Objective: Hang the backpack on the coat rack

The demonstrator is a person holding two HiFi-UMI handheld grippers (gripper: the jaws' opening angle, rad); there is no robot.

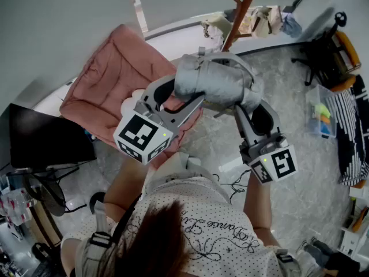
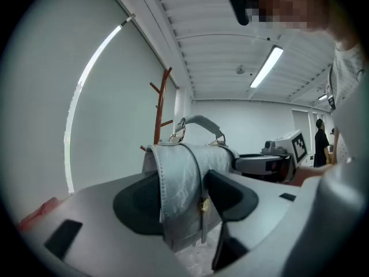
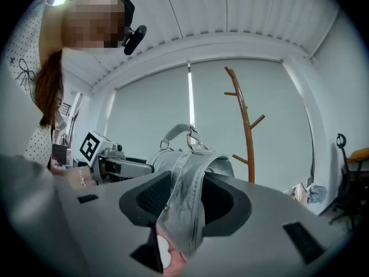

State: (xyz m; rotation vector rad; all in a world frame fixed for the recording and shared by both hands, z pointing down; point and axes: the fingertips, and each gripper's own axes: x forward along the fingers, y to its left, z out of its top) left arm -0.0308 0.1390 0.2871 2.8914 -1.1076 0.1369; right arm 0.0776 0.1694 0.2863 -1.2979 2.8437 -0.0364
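Observation:
A grey backpack (image 1: 210, 82) is held up in the air between both grippers, its top handle (image 2: 199, 122) upward. My left gripper (image 1: 177, 98) is shut on one side of it, and its dark pads (image 2: 228, 195) press on the bag's flap (image 2: 179, 183). From the other side my right gripper (image 1: 253, 107) is shut on it too, clamping a fold of grey fabric (image 3: 187, 195). The brown wooden coat rack (image 1: 239, 16) stands beyond the bag, apart from it. In the gripper views the coat rack (image 2: 161, 105) (image 3: 247, 126) rises behind the backpack, its pegs bare.
A pink cushion (image 1: 115, 74) lies on the floor at the left, a black monitor (image 1: 46, 137) nearer. Bags and cloth (image 1: 259, 22) pile at the rack's base. An office chair (image 1: 328, 56) and a plastic bin (image 1: 323, 111) stand at the right. A person (image 2: 319, 140) stands far off.

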